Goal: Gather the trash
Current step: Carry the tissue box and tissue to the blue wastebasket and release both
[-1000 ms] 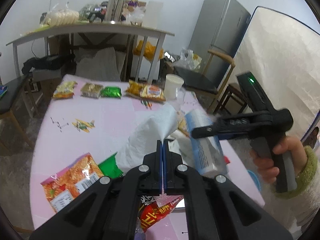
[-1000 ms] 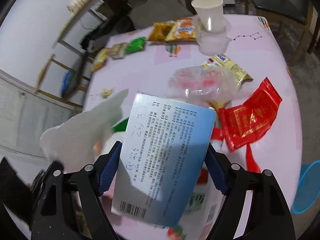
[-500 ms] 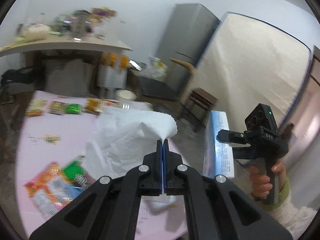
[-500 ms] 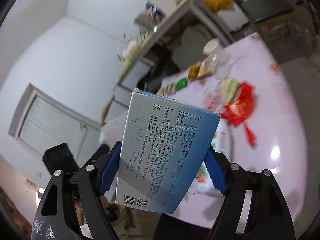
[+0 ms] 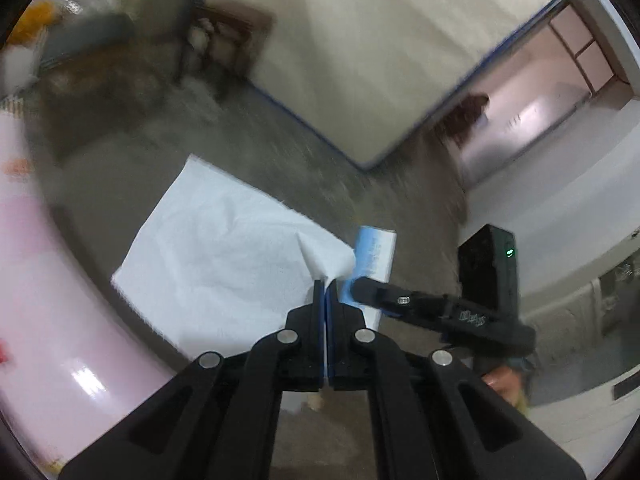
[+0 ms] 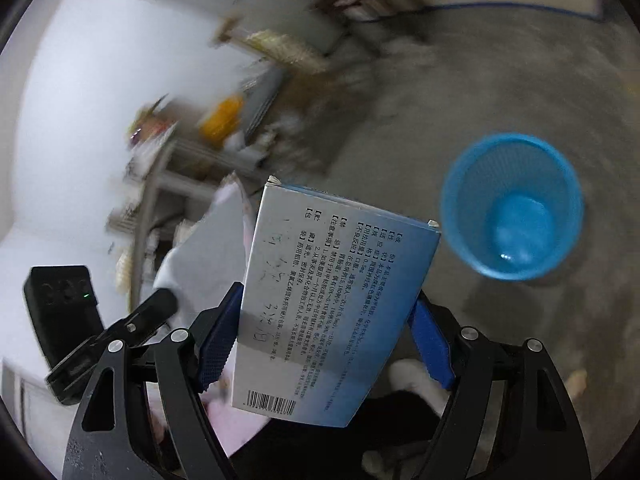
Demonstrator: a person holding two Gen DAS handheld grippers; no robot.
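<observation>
Box (image 6: 332,312) between right claw (image 6: 324,344) pads

The blue-and-white box (image 6: 336,304), at centre of the right wrist view, carries columns of small black Chinese print with bracketed headings, too fine to read with certainty. A barcode sits at its lower left corner, digits illegible. Faint handwritten strokes cross its pale left side, unreadable. In the left wrist view, raised lettering on the right tool (image 5: 440,312) is blurred.
</observation>
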